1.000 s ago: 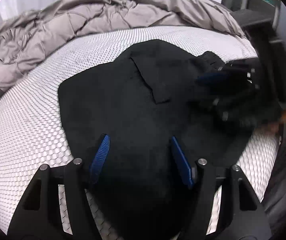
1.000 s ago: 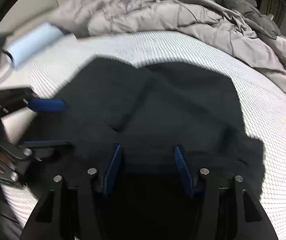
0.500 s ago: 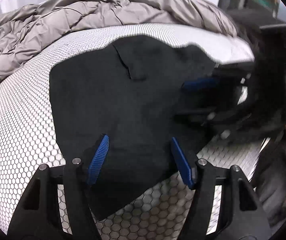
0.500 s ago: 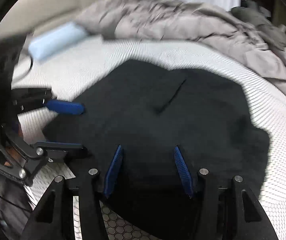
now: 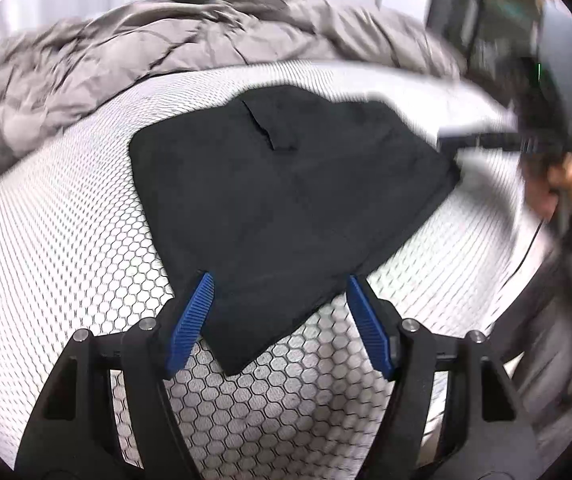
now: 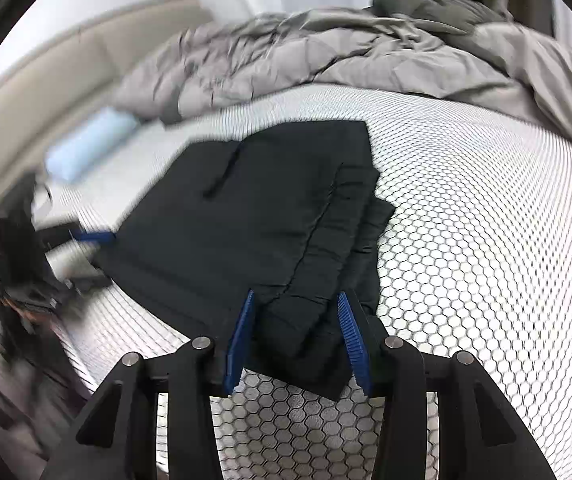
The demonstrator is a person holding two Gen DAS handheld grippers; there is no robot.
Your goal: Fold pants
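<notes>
Lying folded flat on the honeycomb-patterned mattress (image 5: pixel 66 240), the black pants (image 5: pixel 286 200) sit in front of the rumpled grey duvet (image 5: pixel 146 48). Left gripper (image 5: pixel 280 320) jaws spread and opening over the near corner of the cloth, pads clear of it. Right gripper (image 6: pixel 296 340) jaws closing, layered pant edge between them (pads not yet pressing).

Matt black cloth pants (image 5: pixel 286 200) lie on a honeycomb-mesh mattress (image 5: pixel 66 240) beside a crinkled, quilted grey duvet (image 5: pixel 126 52).
</notes>
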